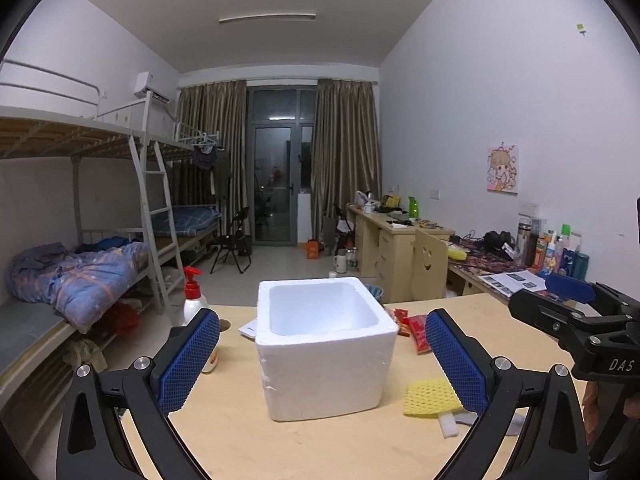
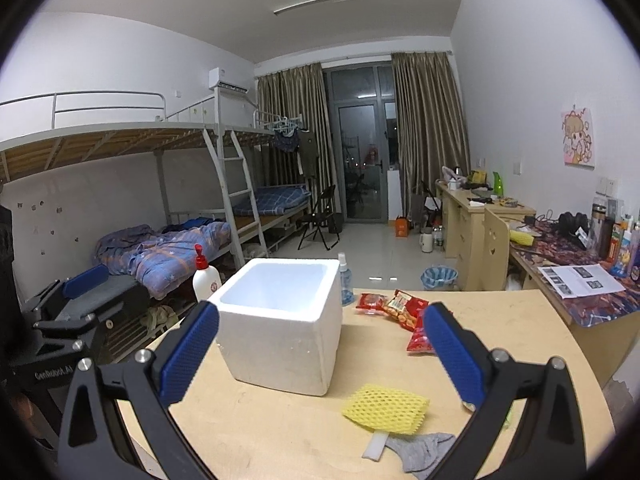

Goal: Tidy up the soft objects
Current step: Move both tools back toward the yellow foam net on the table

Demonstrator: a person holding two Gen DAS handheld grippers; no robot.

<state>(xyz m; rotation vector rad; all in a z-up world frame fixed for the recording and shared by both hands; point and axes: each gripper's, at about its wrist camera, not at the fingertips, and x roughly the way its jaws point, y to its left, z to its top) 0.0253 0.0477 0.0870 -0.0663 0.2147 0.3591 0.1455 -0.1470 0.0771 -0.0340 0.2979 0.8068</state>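
**A:** so where are the two tools? Closest to the cameras, the left hand-held gripper (image 1: pixel 322 354) has its blue pads spread wide apart with nothing between them, hanging over the bench (image 1: pixel 224 440). The right hand-held gripper (image 2: pixel 320 354) is the same, pads wide apart and empty.

**B:** yep. The soft stuff sits right under the right one: a yellow foam net (image 2: pixel 385 408) flat on the bench, a white foam strip (image 2: pixel 376 445) poking out from under it, and a grey cloth (image 2: pixel 422 450) touching that strip.

**A:** just past them stands the white foam box (image 2: pixel 280 320), upright, open-topped, nothing visible inside.

**B:** then red snack packets (image 2: pixel 394 306) to the right of the box, and a red-pump lotion bottle (image 2: pixel 206 280) on its left. A small spray bottle (image 2: pixel 345 280) stands just behind the box. Bunk beds (image 2: pixel 168 248) are way further back.
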